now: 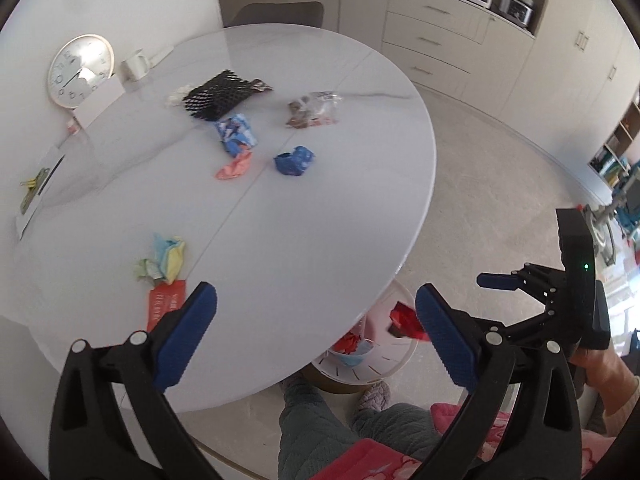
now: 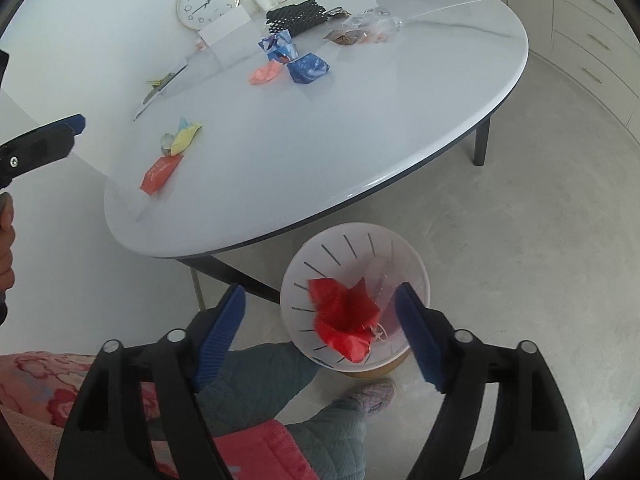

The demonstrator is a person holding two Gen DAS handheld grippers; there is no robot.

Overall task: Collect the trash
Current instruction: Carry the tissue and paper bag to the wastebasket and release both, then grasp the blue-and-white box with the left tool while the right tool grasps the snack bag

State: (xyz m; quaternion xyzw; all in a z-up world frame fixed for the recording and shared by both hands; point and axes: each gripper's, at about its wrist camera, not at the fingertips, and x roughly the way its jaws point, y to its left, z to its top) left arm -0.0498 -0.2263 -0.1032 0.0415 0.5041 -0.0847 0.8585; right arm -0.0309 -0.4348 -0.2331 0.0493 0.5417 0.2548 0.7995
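Observation:
Trash lies on the white oval table (image 1: 320, 220): a red packet (image 1: 166, 304), yellow and green crumpled papers (image 1: 166, 258), a pink wad (image 1: 234, 168), a blue wad (image 1: 294, 160), a blue-white wrapper (image 1: 236, 132), black foam netting (image 1: 218, 96) and a clear plastic bag (image 1: 314, 110). My left gripper (image 1: 316, 332) hangs open and empty over the table's near edge. My right gripper (image 2: 320, 332) stands open above the white bin (image 2: 412, 264) on the floor. A red crumpled paper (image 2: 344, 320) sits in the bin below the pads, untouched by them.
A clock (image 1: 80, 70), a mug (image 1: 134, 64) and a white card (image 1: 98, 102) stand at the table's far left, clipped papers (image 1: 38, 196) at its left edge. A person's legs (image 2: 256, 384) and slippers (image 2: 374, 394) are beside the bin. A table leg (image 2: 482, 144) stands on the right.

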